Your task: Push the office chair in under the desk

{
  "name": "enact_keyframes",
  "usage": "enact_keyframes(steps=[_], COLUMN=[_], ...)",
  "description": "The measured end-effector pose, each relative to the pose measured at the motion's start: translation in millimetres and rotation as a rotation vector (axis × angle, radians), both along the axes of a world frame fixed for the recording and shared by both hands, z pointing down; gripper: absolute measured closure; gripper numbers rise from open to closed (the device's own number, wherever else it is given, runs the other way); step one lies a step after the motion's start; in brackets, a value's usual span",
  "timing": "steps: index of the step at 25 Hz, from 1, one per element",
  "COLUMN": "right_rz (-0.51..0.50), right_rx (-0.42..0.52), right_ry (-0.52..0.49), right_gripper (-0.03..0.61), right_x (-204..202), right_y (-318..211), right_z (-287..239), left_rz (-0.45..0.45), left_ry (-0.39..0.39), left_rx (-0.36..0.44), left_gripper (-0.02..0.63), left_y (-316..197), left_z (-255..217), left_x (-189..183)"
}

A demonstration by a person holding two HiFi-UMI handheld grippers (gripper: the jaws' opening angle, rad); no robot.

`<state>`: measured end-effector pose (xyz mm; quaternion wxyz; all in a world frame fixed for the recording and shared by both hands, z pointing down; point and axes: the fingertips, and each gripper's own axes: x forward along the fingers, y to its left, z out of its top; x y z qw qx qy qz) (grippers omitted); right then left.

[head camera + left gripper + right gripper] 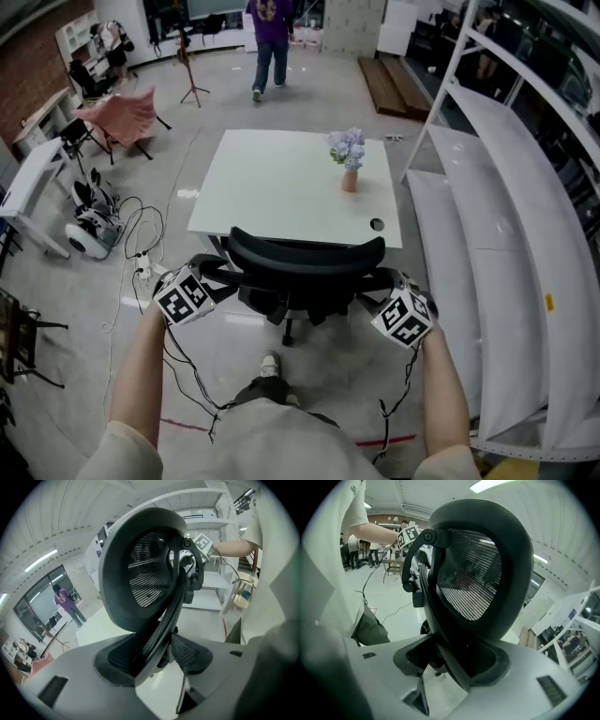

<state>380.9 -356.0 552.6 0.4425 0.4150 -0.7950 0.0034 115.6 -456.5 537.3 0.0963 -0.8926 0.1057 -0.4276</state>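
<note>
1. Head view: office chair [305, 272] is standing at the tabletop's [281, 178] near edge. The left tongs [220, 278] and right tongs [375, 286] are gripping the left and right sides of the backrest [305, 250].
2. Left gripper view: the tongs [157, 660] are clamping the backrest rim [161, 620].
3. Right gripper view: the tongs [450, 660] are clamping the same way. Suggest pushing both sides evenly, straight toward the far side.

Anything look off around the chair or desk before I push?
Nothing looks spilled or broken. Only the loose black cables sprawled on the floor left of the black mesh-backed office chair stand out; they could snag it.
</note>
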Motion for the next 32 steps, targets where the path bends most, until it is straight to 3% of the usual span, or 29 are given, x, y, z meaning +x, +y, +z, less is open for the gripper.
enact_keyframes(steps=[16, 32], right_rz=[0.051, 0.085], right_rx=[-0.024, -0.041], right_ry=[0.007, 0.016], right_gripper=[0.342, 0.339], right_x=[24.5, 24.7], right_y=[-88.5, -123.2], right_z=[0.3, -0.9], left_rz=[0.015, 0.040], left_ry=[-0.006, -0.008], left_rx=[0.012, 0.011], left_gripper=[0.365, 0.356], left_y=[-92.9, -135.1], left_z=[-1.2, -1.9], left_x=[24.9, 30.6])
